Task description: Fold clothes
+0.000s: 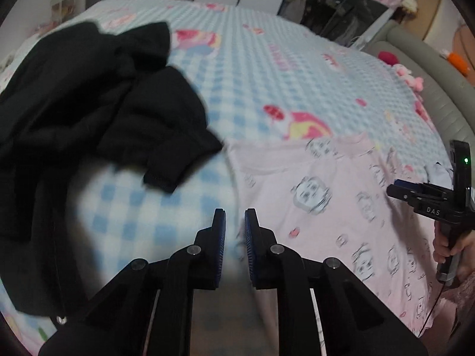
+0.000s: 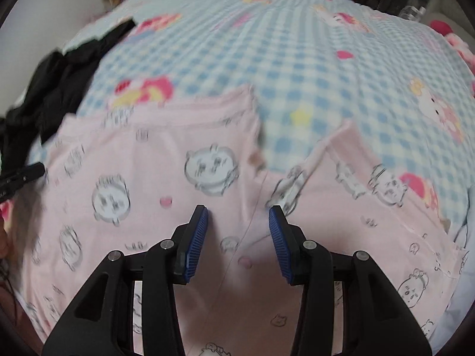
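Wide bare stretch of the checked bed (image 2: 297, 44) fills the top and right of the right wrist view, nothing standing on it. The black garment (image 1: 89, 112) heaps up at the left of the left wrist view, blocking that side. The pink printed garment (image 2: 148, 178) lies flat low in frame. The grey headboard (image 1: 439, 89) walls the right edge, with pink plush toys (image 1: 411, 77) against it.

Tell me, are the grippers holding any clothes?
No. The left gripper and the right gripper are both open and empty, above the pink garment.
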A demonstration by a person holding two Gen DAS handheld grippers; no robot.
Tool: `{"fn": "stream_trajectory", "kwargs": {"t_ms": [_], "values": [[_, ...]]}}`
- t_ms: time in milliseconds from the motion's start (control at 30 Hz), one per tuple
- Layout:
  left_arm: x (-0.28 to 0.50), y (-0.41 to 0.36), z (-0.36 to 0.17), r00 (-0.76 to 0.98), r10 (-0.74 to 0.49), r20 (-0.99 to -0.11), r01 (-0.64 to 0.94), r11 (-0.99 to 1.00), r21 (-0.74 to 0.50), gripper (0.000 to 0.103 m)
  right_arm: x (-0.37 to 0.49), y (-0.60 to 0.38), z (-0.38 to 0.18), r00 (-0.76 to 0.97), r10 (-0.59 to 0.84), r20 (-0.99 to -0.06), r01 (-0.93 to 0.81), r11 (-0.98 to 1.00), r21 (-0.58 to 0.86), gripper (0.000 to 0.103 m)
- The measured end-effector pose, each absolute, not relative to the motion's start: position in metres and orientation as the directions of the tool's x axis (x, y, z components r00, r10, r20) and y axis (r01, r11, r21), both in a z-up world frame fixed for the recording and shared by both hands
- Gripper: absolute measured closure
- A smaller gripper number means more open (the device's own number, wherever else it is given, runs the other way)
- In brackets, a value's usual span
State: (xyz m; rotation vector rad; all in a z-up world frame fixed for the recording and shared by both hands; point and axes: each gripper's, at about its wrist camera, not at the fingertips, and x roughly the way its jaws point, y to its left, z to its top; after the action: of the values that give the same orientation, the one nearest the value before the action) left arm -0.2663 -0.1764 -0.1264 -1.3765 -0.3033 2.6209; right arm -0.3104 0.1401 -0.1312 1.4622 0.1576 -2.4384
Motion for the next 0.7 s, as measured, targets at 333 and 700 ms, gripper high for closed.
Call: {"fn": "stream_trajectory", "kwargs": {"t_ms": [333,700], "values": [[-0.337,-0.153,-0.144,-0.459,0.141,-0.877,-0.069,-0.990,-0.123,0.088,-0.367,0.131,-0.147,-0.423,-0.054,-0.904,0.294,-0.953,-0.080,0.061],[-0.357,-0.132,-0.147,-0.470,0.151,-0.870,-0.109,-0.988,-0.113,0.084,-0.407,0.130,-0.152,-0.418,-0.109,-0.902,0.288,-0.957,-0.018,0.061]]}}
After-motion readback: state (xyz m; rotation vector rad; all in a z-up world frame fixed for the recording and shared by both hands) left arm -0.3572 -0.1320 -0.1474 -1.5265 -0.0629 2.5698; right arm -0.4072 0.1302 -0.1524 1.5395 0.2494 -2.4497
